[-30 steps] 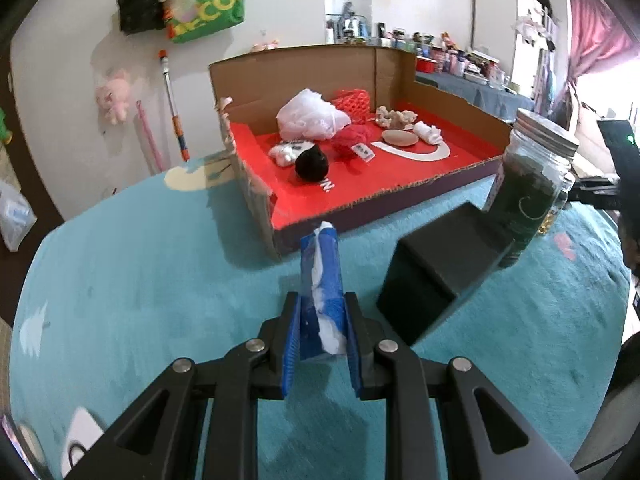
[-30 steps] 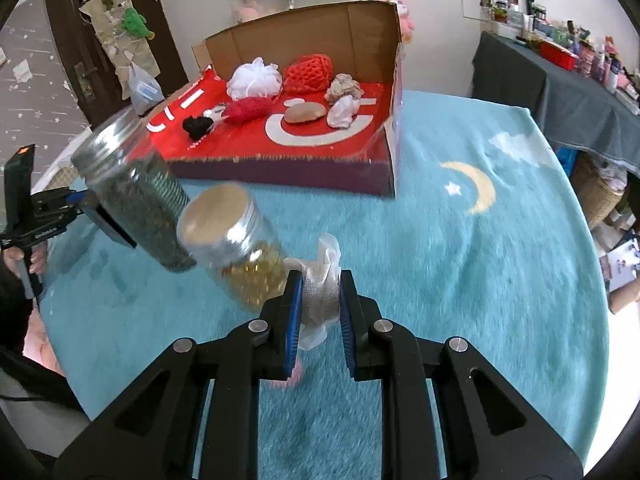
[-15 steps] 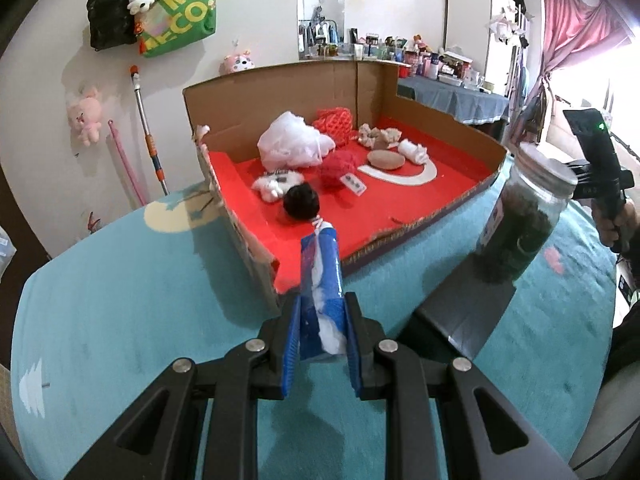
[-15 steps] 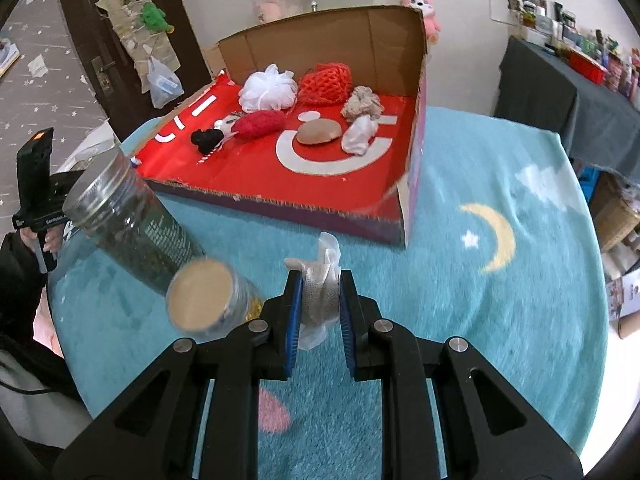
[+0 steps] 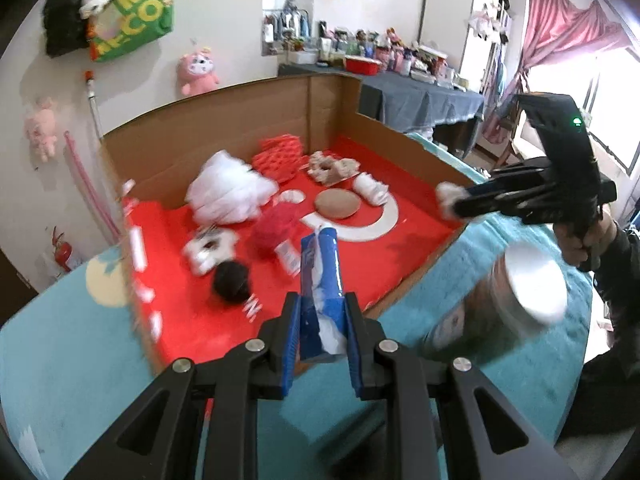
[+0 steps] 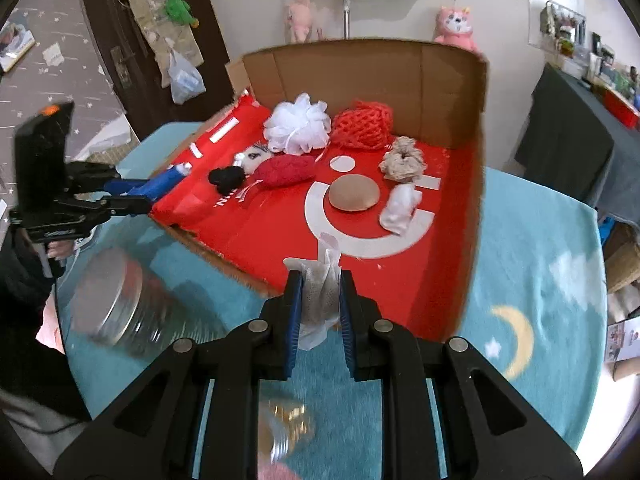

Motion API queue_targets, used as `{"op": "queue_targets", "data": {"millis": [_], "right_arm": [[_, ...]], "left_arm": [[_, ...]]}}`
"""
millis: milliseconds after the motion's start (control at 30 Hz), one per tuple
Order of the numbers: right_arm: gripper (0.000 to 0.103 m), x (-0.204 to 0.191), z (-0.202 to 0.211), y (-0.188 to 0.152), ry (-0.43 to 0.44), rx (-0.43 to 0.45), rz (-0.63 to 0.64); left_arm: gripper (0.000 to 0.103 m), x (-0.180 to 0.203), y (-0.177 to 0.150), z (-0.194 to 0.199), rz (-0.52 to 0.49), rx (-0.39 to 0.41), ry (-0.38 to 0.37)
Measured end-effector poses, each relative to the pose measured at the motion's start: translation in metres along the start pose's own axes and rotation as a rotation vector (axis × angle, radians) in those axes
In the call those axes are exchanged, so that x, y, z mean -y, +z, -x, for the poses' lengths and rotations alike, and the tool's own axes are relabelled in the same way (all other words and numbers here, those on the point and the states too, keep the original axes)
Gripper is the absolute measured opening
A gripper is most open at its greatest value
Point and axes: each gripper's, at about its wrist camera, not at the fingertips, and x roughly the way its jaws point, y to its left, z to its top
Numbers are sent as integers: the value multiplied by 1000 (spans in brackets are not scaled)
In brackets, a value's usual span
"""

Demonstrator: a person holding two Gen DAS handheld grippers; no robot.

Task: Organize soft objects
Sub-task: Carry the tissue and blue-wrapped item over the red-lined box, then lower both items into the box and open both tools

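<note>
My left gripper (image 5: 322, 314) is shut on a blue and white soft packet (image 5: 322, 276), held above the near edge of the red-floored cardboard box (image 5: 404, 236). My right gripper (image 6: 319, 294) is shut on a white mesh sachet (image 6: 320, 292), held over the box's near edge (image 6: 224, 256). The box holds a white pouf (image 6: 298, 122), a red net (image 6: 362, 124), a red knit piece (image 6: 286, 168), a black ball (image 6: 226, 178), a beige scrunchie (image 6: 402, 158), a tan pad (image 6: 354, 198) and a white roll (image 6: 400, 208).
A glass jar with a metal lid (image 5: 532, 288) stands on the teal rug right of the box; it also shows blurred in the right wrist view (image 6: 116, 300). A second jar with yellow contents (image 6: 286, 428) lies under my right gripper. Each gripper shows in the other's view.
Both grippers moved forward and up toward the box, each still holding its item. The jars have slid lower and nearer in both views.
</note>
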Motion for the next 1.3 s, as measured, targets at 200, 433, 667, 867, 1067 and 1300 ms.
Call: {"op": "queue_targets", "data": {"millis": [200, 433, 667, 867, 1067, 1300], "right_arm": [[17, 8, -46, 29, -32, -136, -17], [17, 15, -68, 41, -24, -201, -26], [17, 21, -84, 42, -20, -249, -37], [18, 19, -92, 42, -32, -273, -14], [20, 18, -96, 45, -40, -278, -20], [21, 15, -96, 44, -63, -275, -42]], "left_arm": [[23, 18, 43, -55, -48, -139, 6], [24, 17, 59, -100, -60, -247, -6], [24, 19, 60, -123, -81, -310, 31], [28, 24, 58, -129, -96, -321, 39], [54, 27, 61, -126, -101, -297, 54], [73, 16, 59, -96, -19, -231, 70]]}}
